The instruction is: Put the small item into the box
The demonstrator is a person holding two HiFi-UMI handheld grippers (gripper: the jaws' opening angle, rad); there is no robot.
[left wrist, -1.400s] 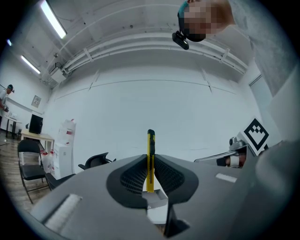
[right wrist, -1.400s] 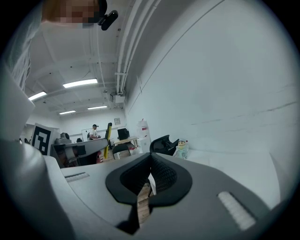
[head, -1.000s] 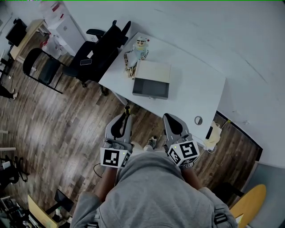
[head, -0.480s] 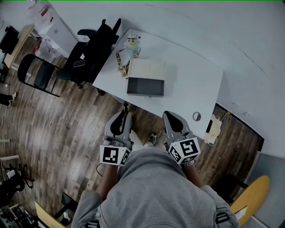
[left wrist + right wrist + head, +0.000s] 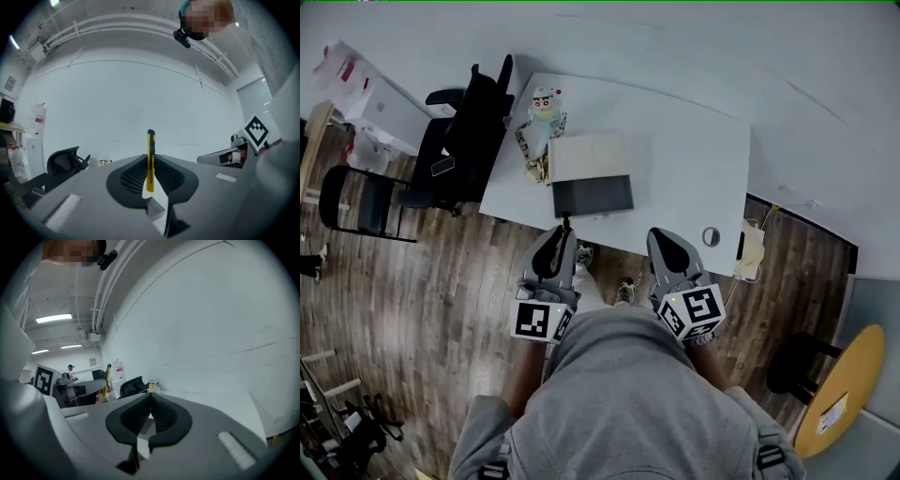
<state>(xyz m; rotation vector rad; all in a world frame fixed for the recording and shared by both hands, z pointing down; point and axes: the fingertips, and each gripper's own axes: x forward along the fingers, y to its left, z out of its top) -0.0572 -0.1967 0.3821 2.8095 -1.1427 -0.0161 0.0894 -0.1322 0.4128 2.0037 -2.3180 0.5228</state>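
Two tools are held in front of the person's grey top, both at the near edge of the white worktop [image 5: 675, 159]. The left tool [image 5: 561, 239] has its jaws pressed together on a slim yellow cutter [image 5: 150, 150]. The cutter stands upright between the dark ribbed pads, and its black upper end sticks out above the jaw tips. In the head view the cutter [image 5: 566, 225] points toward the near edge of the worktop, just in front of the box [image 5: 591, 173], and it is not inside the box. The right tool [image 5: 658, 239] is beside the left one, apart from it. Its jaws [image 5: 150, 397] are fully together and nothing is between them.

The box lies close to the near edge of the worktop, toward the left side. Its grey open part faces the person and a pale flat part is behind it. A small doll [image 5: 544, 108] with a round head is at the far left corner of the box, touching it or just beside it; I cannot tell which. A small round ring-like thing [image 5: 711, 236] lies alone near the near right corner of the worktop, well apart from the box. A black office chair [image 5: 469, 131] stands at the left edge of the worktop, on the wooden floor [image 5: 431, 281].
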